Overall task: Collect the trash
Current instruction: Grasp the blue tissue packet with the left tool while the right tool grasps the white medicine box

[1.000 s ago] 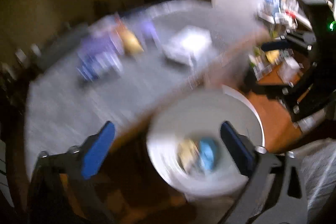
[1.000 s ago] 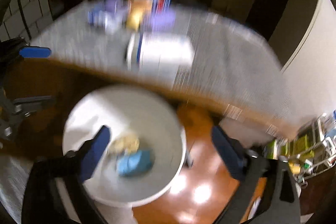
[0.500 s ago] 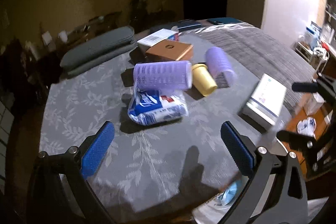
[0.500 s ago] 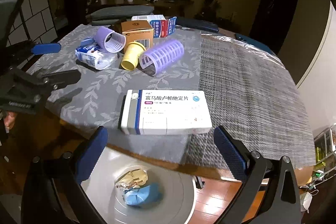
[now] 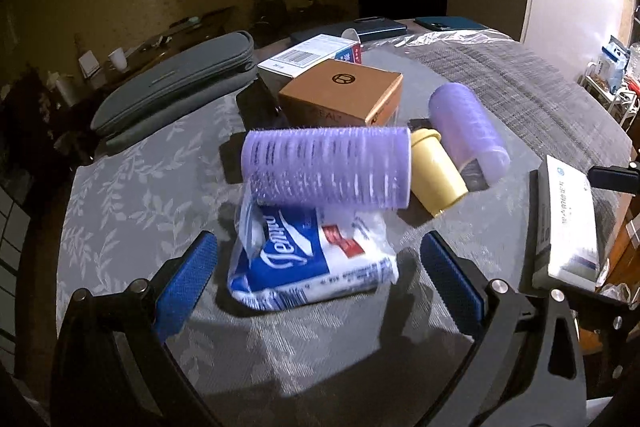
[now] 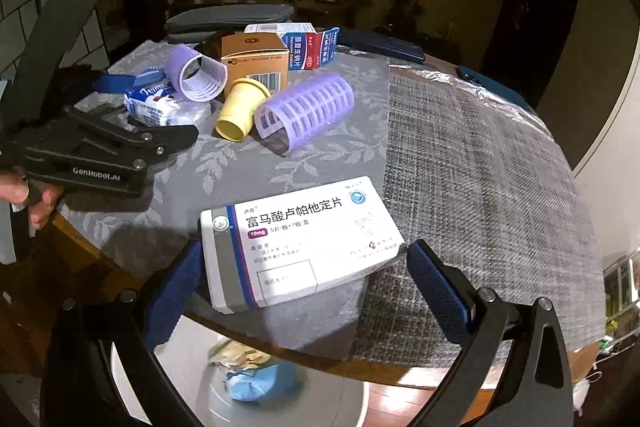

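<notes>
Because the medicine box (image 6: 298, 245) lay flat at the tabletop (image 6: 480, 187) edge with its long axis across my right tongs (image 6: 300, 291), both spread wide and empty, I judged that side nearer. My left tongs (image 5: 318, 281), equally wide, flanked the tissue pack (image 5: 312, 259). The bin (image 6: 192, 379) waited directly below the box.

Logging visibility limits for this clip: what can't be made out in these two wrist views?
- Bin under the table edge: right wrist view shows only part of it, cut by the table and the right gripper; absent from the left view.
- Bin contents: blue wad and a yellowish scrap, blurred, unidentifiable.
- Tissue pack: top hidden by the purple roller, left view.
- White medicine box: squeezed at the left view's edge, print unreadable there.
</notes>
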Tool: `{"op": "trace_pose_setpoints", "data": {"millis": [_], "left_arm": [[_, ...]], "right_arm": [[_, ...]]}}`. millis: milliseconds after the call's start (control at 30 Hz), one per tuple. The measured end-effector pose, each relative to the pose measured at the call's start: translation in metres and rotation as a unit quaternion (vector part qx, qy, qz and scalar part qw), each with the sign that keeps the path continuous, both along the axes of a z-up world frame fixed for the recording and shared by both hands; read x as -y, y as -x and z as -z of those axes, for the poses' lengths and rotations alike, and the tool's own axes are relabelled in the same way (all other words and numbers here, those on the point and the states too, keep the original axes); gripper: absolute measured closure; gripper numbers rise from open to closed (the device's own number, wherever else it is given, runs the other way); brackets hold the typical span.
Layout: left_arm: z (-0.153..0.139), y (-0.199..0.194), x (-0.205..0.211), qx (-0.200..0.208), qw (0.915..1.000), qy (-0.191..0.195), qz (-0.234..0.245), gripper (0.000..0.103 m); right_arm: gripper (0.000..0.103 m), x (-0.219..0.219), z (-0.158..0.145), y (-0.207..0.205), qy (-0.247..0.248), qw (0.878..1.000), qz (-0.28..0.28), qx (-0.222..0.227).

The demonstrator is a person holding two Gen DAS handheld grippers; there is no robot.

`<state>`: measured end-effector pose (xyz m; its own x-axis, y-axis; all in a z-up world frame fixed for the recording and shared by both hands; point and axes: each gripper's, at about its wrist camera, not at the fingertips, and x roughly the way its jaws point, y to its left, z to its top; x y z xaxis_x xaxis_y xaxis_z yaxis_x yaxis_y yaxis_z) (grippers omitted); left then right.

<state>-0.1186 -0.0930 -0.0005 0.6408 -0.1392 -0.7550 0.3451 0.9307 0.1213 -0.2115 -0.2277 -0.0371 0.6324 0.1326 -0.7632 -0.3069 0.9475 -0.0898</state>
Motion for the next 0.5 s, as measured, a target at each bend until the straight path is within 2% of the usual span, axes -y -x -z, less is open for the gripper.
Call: {"op": "trace_pose_setpoints", "data": {"millis": [200,367,500], "left_arm": [[0.0,-0.005,-0.003,-0.006,0.9999,0.009,0.011,0.002],[0.003,-0.01,-0.001,-0.021,0.9993,0.012,0.027,0.002],[0.003,-0.011,-0.001,-0.029,0.9986,0.023,0.038,0.002]], "right_arm": [[0.004,0.005,-0.007,0.002,0.016,0.999,-0.036,0.014],[0.004,0.006,-0.007,-0.008,0.006,0.997,-0.076,0.003],[0.004,0.009,0.002,-0.018,-0.008,0.996,-0.084,-0.022]]}}
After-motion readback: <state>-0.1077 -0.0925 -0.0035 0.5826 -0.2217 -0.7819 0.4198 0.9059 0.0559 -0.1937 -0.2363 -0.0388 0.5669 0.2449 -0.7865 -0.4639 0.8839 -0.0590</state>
